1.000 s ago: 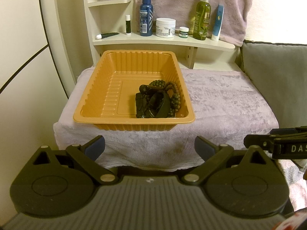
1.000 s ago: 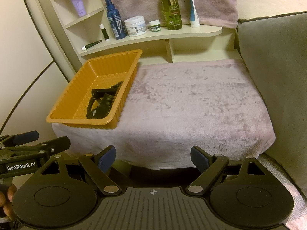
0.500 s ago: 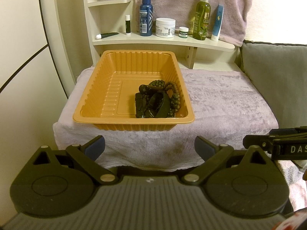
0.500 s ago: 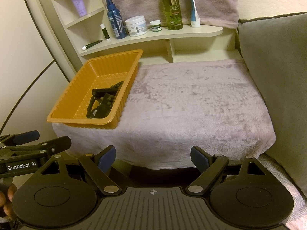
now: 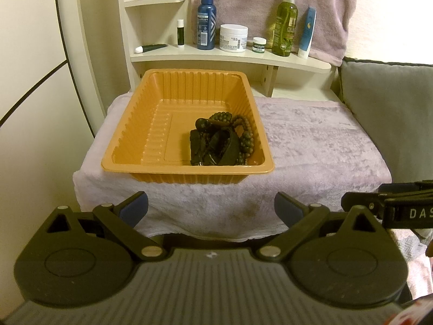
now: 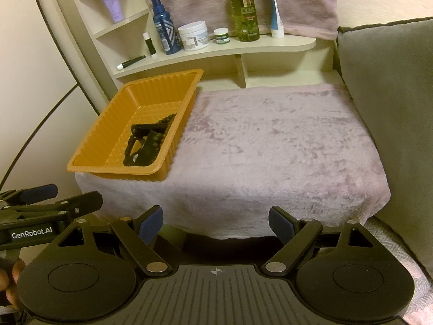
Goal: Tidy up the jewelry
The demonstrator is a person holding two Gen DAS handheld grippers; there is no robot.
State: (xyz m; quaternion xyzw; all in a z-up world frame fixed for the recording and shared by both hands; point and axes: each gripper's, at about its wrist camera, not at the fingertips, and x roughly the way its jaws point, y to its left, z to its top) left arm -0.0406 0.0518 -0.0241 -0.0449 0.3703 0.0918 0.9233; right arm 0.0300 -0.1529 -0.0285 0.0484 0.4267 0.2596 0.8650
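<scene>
Your left gripper [image 5: 211, 207] and right gripper [image 6: 216, 222] both stood with jaws released, nothing between them. Only the right view showed bare pink towel [image 6: 270, 140]. Dark beaded jewelry [image 5: 220, 142] lay in the ribbed orange plastic tray [image 5: 135, 135], near-right corner, long axis front-to-back.

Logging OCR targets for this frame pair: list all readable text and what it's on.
"GenRobot.AI": side of the left gripper.
"DAS", cut off by the frame edge: side of the right gripper.
"OLIVE": green bottle on the shelf.
Labels on the blue spray bottle, white jar, small jar and blue tube: too small to read.
</scene>
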